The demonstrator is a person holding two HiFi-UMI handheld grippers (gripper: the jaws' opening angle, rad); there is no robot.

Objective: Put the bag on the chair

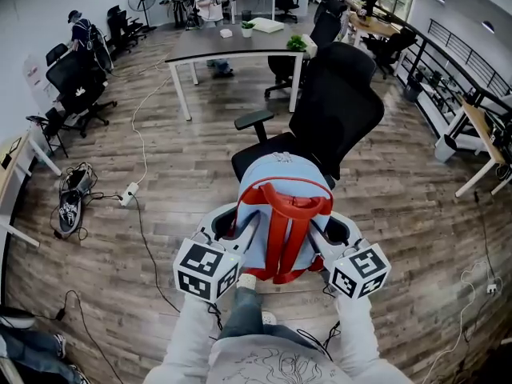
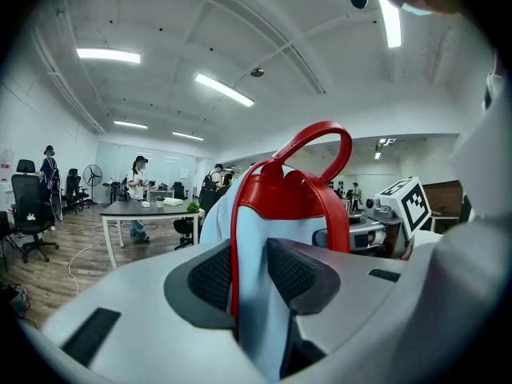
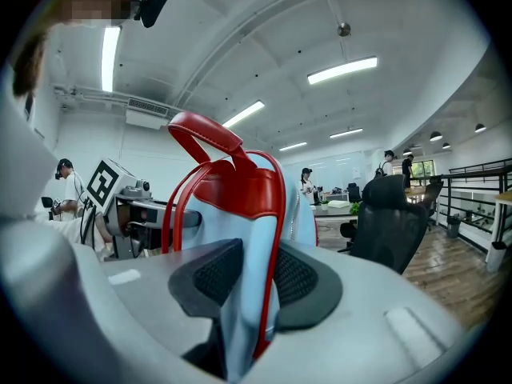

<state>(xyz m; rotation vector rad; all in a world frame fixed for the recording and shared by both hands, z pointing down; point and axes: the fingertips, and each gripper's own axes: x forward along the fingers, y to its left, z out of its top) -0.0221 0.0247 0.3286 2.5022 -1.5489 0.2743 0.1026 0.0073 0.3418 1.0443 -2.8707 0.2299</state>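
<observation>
step: carrying bag (image 1: 282, 186) to chair (image 1: 340, 106) | left gripper (image 2: 252, 266) pinches bag's left edge, right gripper (image 3: 256, 274) its right edge | bag: held upright at chair's near edge | next: likely move farther over chair, lower, let go

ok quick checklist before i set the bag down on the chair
1. Left gripper jaws clamped on bag: ok.
2. Right gripper jaws clamped on bag: ok.
3. Bag upright, red handle on top: ok.
4. Bag lined up with chair, over the front of the seat: ok.
5. Seat free of other things: visible part bare, rest hidden behind bag, so cannot tell.
6. Bag bottom already resting on seat: cannot tell.
</observation>
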